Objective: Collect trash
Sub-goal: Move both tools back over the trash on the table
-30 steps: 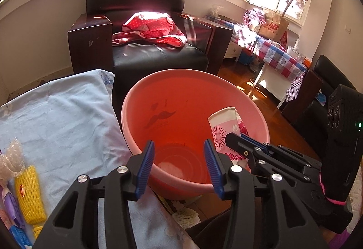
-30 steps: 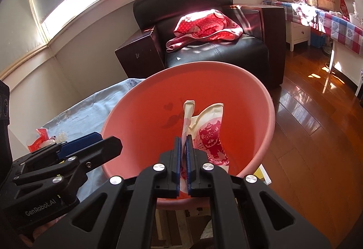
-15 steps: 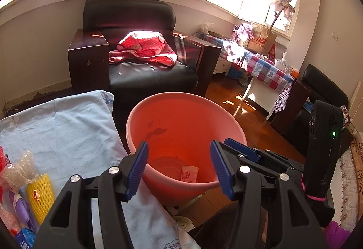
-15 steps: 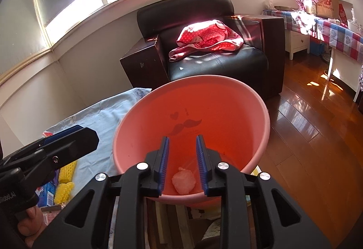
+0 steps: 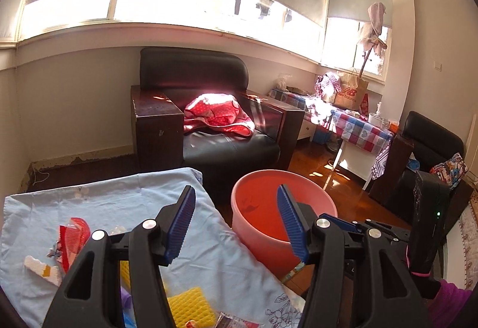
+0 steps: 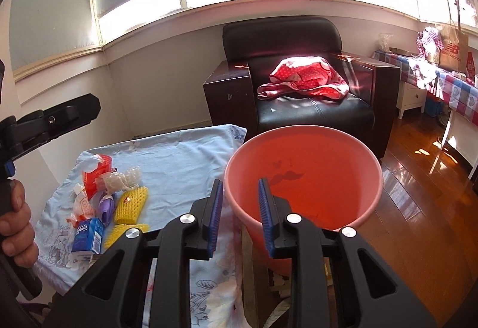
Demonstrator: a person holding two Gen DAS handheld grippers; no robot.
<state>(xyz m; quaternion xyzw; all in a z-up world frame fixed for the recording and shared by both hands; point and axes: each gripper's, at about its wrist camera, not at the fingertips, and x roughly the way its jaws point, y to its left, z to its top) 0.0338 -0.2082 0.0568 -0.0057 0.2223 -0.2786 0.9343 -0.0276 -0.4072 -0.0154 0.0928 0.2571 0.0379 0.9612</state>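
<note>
A pink basin (image 6: pixel 313 148) stands right of the cloth-covered table (image 6: pixel 185 154). My right gripper (image 6: pixel 241 187) hovers above its near rim, open by a narrow gap with nothing between the pads. Trash lies on the cloth: a red wrapper (image 6: pixel 97 175), crumpled clear plastic (image 6: pixel 122 178), yellow foam nets (image 6: pixel 131 204) and a blue carton (image 6: pixel 88 238). My left gripper (image 5: pixel 236 196) is open and empty, above the table edge. It sits left of the basin (image 5: pixel 257 241), with the red wrapper (image 5: pixel 73 234) and a yellow net (image 5: pixel 191 307) below it. The basin's bottom is hidden.
A black armchair (image 6: pixel 298 107) with a red dotted cloth (image 6: pixel 304 77) stands behind the basin. Glossy wood floor (image 6: pixel 418 178) lies to the right. A checked-cloth table (image 5: pixel 358 125) and another dark chair (image 5: pixel 430 142) stand farther right. A hand (image 6: pixel 15 223) holds the left gripper's handle.
The right gripper opened and the printed paper bag it held is gone from its jaws. Both grippers drew back and up from the basin, and the table's trash came into view.
</note>
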